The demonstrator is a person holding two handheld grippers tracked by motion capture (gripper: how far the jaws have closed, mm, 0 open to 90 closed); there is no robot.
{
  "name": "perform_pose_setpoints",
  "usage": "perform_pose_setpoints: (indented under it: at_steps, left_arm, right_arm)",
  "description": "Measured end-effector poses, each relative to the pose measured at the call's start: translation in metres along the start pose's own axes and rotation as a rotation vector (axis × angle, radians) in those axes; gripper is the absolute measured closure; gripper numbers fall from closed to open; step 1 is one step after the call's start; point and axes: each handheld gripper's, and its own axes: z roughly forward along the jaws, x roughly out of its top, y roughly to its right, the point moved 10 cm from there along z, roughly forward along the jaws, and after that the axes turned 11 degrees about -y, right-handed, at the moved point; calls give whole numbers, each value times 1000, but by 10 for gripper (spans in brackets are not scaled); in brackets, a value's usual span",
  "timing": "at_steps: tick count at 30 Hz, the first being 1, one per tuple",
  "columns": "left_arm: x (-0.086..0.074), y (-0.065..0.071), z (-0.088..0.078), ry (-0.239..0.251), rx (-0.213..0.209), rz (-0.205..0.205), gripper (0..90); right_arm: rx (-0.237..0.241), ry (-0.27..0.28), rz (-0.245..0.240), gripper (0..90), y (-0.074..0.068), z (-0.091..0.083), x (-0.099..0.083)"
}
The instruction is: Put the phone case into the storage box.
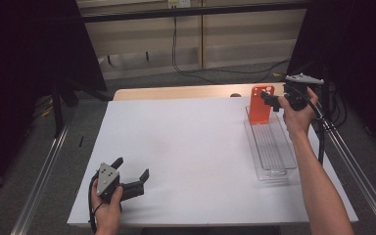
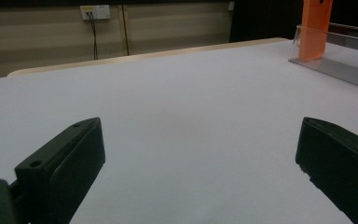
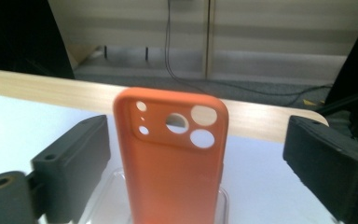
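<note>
An orange phone case [image 1: 261,104] [image 3: 172,158] with camera cut-outs stands upright at the far end of a clear ribbed plastic tray [image 1: 274,147] on the right of the white table [image 1: 186,147]. My right gripper [image 1: 269,100] [image 3: 198,126] is level with the case, jaws wide apart on either side of it. A gap shows on both sides, so it is open. My left gripper [image 1: 132,166] [image 2: 199,123] rests near the table's front left corner, open with nothing between its jaws. From there the case [image 2: 313,28] and tray [image 2: 335,70] show far off at the right.
A wooden strip [image 1: 176,92] runs along the table's far edge, with a small dark round thing [image 1: 235,95] on it. Black cables [image 1: 186,68] lie on the floor beyond. Dark stands flank both sides, and a metal rail [image 1: 44,176] runs along the left.
</note>
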Motion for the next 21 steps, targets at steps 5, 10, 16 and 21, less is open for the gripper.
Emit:
perform_pose_setpoints:
  at_steps: [5,10,16,21]
  left_arm:
    - [0,-1,0,-1,5,-5,13]
    - [-1,-1,1,-3,3,-14,13]
    - [-1,0,1,-2,6,-10,13]
    - [-1,0,-1,3,3,-8,13]
  right_arm:
    - [13,28,5,88,-3,-5,2]
    - [10,38,-4,103,-6,-5,-1]
    - [-23,68,-16,57,-6,-8,-4]
    - [-7,108,-13,40,-9,-14,-3]
